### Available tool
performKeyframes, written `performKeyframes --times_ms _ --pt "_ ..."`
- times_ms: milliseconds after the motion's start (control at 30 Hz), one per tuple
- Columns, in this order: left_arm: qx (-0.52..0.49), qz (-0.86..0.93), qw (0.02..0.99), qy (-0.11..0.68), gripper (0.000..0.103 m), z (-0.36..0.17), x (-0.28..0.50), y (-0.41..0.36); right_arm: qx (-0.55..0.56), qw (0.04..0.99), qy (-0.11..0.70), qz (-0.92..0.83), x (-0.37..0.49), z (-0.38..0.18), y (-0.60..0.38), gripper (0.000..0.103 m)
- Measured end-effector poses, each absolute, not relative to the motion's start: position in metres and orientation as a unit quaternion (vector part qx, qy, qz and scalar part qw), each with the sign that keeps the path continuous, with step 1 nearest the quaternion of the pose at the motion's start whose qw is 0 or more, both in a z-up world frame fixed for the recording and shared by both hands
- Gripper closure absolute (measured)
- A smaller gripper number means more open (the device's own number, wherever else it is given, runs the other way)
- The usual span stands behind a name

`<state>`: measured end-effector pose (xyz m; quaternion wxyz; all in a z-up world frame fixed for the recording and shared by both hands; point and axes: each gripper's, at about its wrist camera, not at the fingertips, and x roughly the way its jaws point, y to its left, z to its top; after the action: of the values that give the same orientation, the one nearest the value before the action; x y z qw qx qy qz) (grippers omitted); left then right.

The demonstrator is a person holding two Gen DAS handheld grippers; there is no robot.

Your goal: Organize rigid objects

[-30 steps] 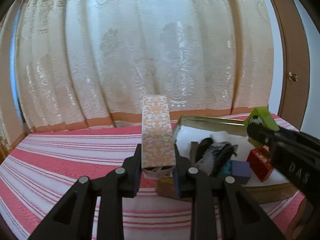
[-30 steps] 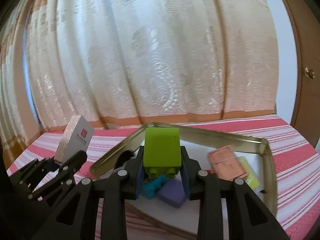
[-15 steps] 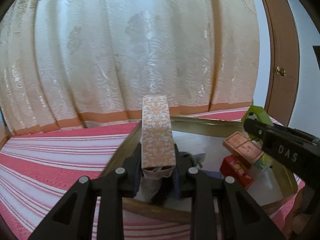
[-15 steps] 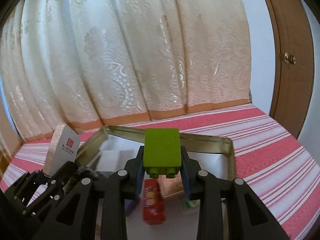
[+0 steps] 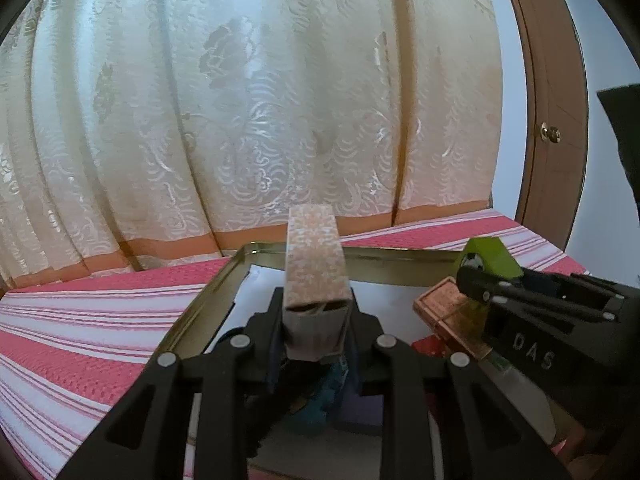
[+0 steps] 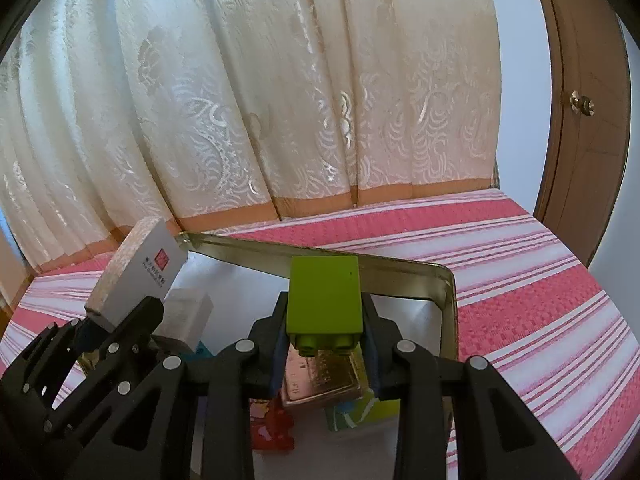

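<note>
Two grippers, one patterned box [image 5: 316, 256], one green block [image 6: 325, 296], one tray [image 6: 446, 300]

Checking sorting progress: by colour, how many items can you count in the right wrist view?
Green block: 1
Peach patterned box: 1
White box: 1
Copper box: 1
Red item: 1
Yellow-green packet: 1
Total: 6, tray aside; anything else is too hidden.

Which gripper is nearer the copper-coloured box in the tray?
Right. The right gripper hangs directly over the copper-coloured box; the left gripper is off to the box's left.
</note>
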<state>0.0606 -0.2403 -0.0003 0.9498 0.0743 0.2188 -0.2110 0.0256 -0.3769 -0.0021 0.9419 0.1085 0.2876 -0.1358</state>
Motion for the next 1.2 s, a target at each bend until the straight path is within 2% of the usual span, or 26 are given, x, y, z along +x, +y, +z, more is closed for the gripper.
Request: performKeyframes --times_ms 300,333,367,400,433,467,533,700,933,1200 --pt "0.095 -0.21 0.937 0.262 0.077 -0.01 0.074 -0.258 0.107 0.937 0.306 -0.129 0.032 -0.003 -0.376 0.068" --pt "0.097 -0.206 0.938 0.262 0.072 -0.01 0.073 -0.258 0.106 0.938 0.303 -0.13 0.031 -0.002 -0.375 0.067" --pt "0.099 -0.203 0.938 0.264 0.05 -0.011 0.074 -0.259 0.106 0.938 0.304 -0.13 0.031 -0.002 -0.375 0.059" --pt "0.101 -0.201 0.938 0.265 0.032 -0.011 0.073 -0.259 0.107 0.937 0.307 -0.129 0.032 -0.002 -0.375 0.052" --pt "0.104 -0.198 0.939 0.263 0.003 -0.011 0.071 -0.26 0.108 0.936 0.311 -0.128 0.032 -0.002 -0.375 0.034" --pt "0.105 -0.192 0.942 0.255 0.0 -0.01 0.068 -0.26 0.109 0.935 0.311 -0.128 0.032 -0.001 -0.374 0.02" --pt "0.107 -0.195 0.945 0.239 0.0 -0.008 0.061 -0.259 0.105 0.939 0.298 -0.137 0.028 0.002 -0.373 0.013" --pt "0.116 -0.198 0.934 0.273 0.0 -0.015 0.063 -0.263 0.096 0.939 0.297 -0.143 0.027 0.002 -0.371 0.013" --pt "0.132 -0.168 0.953 0.214 0.0 -0.006 0.044 -0.251 0.105 0.95 0.259 -0.143 0.017 0.005 -0.371 0.013" --pt "0.101 -0.164 0.956 0.223 0.0 -0.008 0.042 -0.233 0.096 0.954 0.226 -0.173 0.005 0.005 -0.366 0.013"
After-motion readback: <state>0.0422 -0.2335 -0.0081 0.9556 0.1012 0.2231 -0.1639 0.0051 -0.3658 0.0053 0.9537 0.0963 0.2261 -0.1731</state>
